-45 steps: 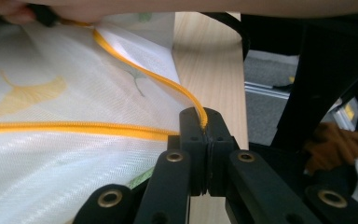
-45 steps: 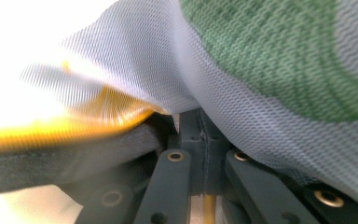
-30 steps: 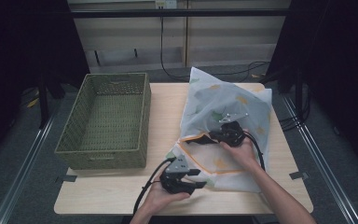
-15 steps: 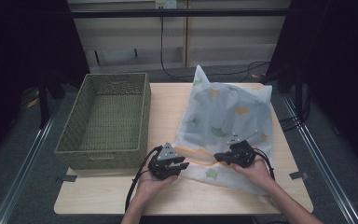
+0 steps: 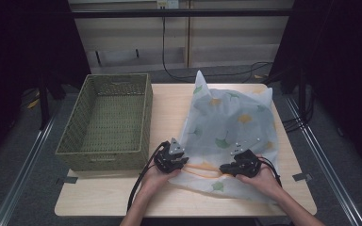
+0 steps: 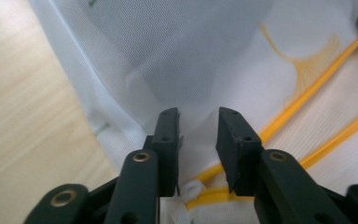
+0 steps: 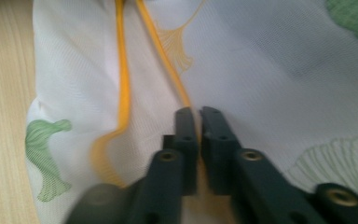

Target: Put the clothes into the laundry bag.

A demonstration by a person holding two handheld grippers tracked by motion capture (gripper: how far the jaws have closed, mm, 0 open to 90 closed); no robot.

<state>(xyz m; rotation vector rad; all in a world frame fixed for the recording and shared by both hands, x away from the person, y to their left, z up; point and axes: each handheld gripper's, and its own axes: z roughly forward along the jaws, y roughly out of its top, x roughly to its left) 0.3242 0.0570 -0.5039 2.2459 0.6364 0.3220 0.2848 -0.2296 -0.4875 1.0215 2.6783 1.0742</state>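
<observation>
Table (image 5: 122, 202): light wood top, carrying a basket and a bag; dark surroundings, cables on the floor beyond the far edge.

Basket (image 5: 106, 122): green woven, rectangular, on the left half of the table, long side running from near edge to far edge. Interior seen from the high view holds nothing.

Mesh bag (image 5: 231, 127): white, translucent, printed with green and yellow ginkgo leaves, orange-yellow zipper (image 5: 202, 168) along its near end. It covers most of the right half of the table, two corners standing up at the far edge, near end reaching almost to the near edge. Just beside the basket's right wall, not touching as far as can be told.

Left gripper (image 5: 183, 161): held in the person's left hand (image 5: 158, 178) at the bag's near left corner, close to the basket's near right corner. In the left gripper view (image 6: 198, 150) the jaws stand apart with a fold of white mesh rising between them; released, not pinching.

Right gripper (image 5: 225, 168): in the right hand (image 5: 264, 181) on the bag's near end, pointing left toward the other gripper. In the right gripper view (image 7: 199, 140) the jaws are nearly together, clenched on the bag's zipper, with the orange-yellow band running into the narrow slit between them.
</observation>
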